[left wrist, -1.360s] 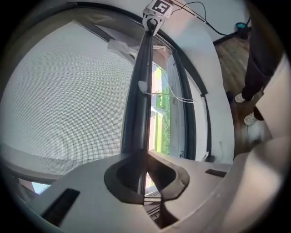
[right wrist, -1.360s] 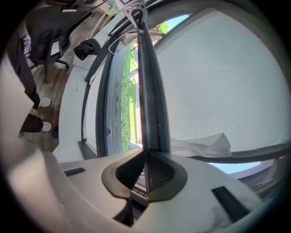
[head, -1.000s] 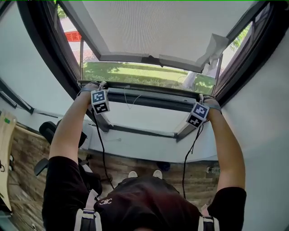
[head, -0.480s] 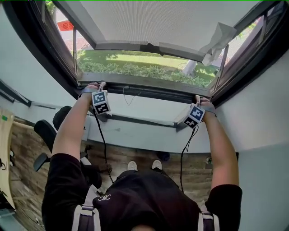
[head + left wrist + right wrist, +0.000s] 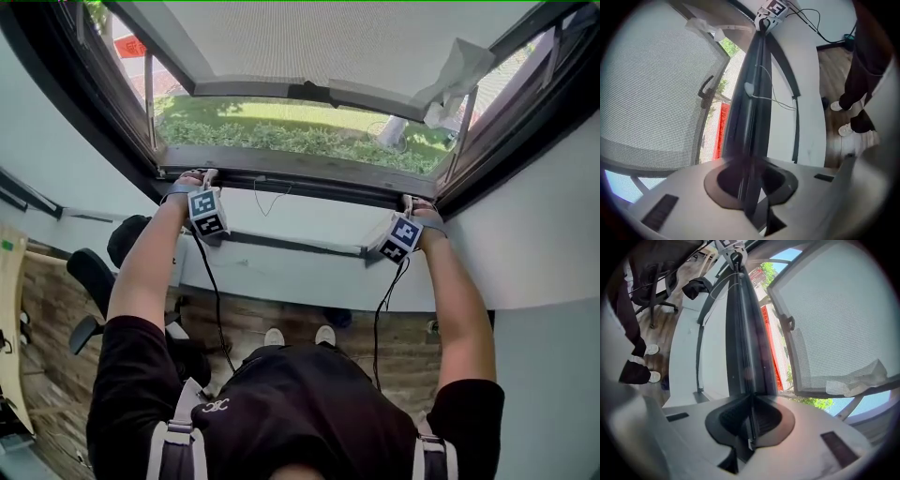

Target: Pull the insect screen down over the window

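**Both grippers on the screen's bottom bar, low in the window opening**

My right gripper [image 5: 751,417] has its ribbed pads [image 5: 765,420] pressed together on the thin edge of the bottom bar [image 5: 743,348] of the insect screen, a firm clamp. My left gripper [image 5: 750,180] has a narrow opening. Its jaws have just been opening, and the same bar runs between its pads [image 5: 725,180], loosely rather than pinched.

In the head view the bar [image 5: 300,174] spans the window from one gripper to the other, level, and lies low in the opening just above the white sill [image 5: 291,220]. I hold it at its two ends, left hand [image 5: 187,180] at the left end and right hand [image 5: 424,214] at the right. A thin pale cord [image 5: 267,195] hangs from the bar near its left half.

Beyond the bar, the window sash [image 5: 281,42] stands swung outward, a dark handle [image 5: 311,92] on its lower rail and a crumpled white sheet [image 5: 455,77] at its right corner. Grass [image 5: 281,131] shows below it.
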A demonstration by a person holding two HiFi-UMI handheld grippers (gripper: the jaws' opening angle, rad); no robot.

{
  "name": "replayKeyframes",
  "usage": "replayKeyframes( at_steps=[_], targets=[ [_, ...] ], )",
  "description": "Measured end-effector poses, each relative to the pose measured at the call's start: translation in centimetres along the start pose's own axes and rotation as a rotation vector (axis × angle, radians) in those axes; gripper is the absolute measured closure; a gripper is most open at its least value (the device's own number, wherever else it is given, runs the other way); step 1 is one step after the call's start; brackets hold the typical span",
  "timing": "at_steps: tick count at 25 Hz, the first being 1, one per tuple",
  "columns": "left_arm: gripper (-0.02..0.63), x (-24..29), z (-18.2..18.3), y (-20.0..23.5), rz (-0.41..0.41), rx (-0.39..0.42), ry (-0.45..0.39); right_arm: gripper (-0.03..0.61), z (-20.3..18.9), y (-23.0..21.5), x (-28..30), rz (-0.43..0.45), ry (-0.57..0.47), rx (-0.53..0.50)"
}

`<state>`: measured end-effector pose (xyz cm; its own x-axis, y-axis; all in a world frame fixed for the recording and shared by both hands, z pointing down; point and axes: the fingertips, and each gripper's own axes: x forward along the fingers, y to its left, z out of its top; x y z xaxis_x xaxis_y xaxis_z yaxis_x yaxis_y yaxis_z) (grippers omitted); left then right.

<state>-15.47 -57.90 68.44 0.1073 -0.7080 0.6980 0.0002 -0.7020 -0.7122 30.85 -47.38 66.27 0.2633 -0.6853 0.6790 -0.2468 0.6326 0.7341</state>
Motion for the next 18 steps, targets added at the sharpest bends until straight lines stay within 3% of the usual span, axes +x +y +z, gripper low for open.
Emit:
replayKeyframes(
  at_steps=[6,7,8,9,16,18],
  targets=[
    [0.475,0.1,0.1,-0.9,-0.037,-0.011,0.000,0.560,0.0,0.6,-0.1,0.059,-0.003,-0.001],
    [0.463,0.1,0.1,-1.0,-0.047,-0.009,0.001,0.500,0.0,1.4,-0.1,0.109,0.000,-0.005],
    [0.449,0.1,0.1,-1.2,-0.056,-0.007,0.002,0.342,0.0,2.1,-0.1,0.158,0.009,-0.010],
    [0.442,0.1,0.1,-1.3,-0.062,-0.006,0.004,0.321,0.0,2.5,-0.1,0.185,0.019,-0.017],
    [0.435,0.4,0.0,-1.6,-0.060,0.002,0.008,0.308,-0.2,2.7,-0.4,0.144,0.058,-0.026],
    [0.398,0.7,-0.1,-2.0,-0.049,-0.006,0.007,0.286,-0.1,3.0,-0.2,0.121,0.059,-0.021]
  ],
)
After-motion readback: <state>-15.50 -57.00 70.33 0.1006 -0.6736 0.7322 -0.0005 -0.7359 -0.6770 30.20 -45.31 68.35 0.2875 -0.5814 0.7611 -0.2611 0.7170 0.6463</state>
